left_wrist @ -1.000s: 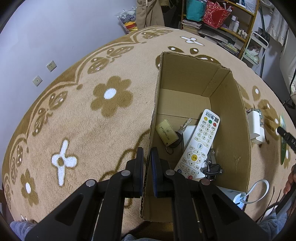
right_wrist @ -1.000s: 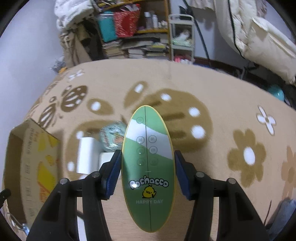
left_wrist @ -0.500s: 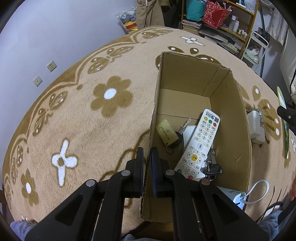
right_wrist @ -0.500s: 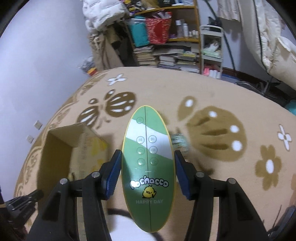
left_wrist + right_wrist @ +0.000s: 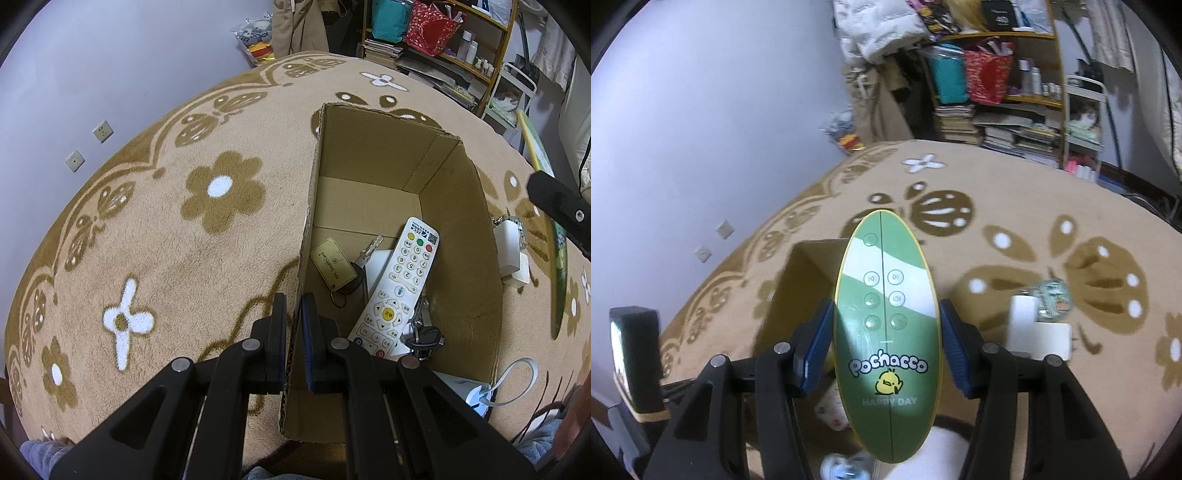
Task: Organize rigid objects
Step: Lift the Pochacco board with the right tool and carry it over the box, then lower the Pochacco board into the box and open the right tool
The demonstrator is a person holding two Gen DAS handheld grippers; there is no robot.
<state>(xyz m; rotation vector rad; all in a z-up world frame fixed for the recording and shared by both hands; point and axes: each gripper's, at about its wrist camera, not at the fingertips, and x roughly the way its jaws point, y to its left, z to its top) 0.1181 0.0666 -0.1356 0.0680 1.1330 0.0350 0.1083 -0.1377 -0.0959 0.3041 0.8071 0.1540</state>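
Filling up nicely, the cardboard box (image 5: 461, 229) is already holding a white remote (image 5: 399, 288), keys (image 5: 421, 332) and an NFC card tag (image 5: 332, 263). The left gripper (image 5: 294, 328) is pinching the box wall; the right gripper (image 5: 886, 343) is clamping the green Pochacco speaker (image 5: 886, 317), which has been swinging from above the carpet to over the box. White chargers (image 5: 511, 254) are waiting outside.

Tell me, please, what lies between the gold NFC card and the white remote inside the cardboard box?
In the left wrist view, a key with a dark head lies between the gold NFC card and the white remote, partly on a white flat item under the remote.
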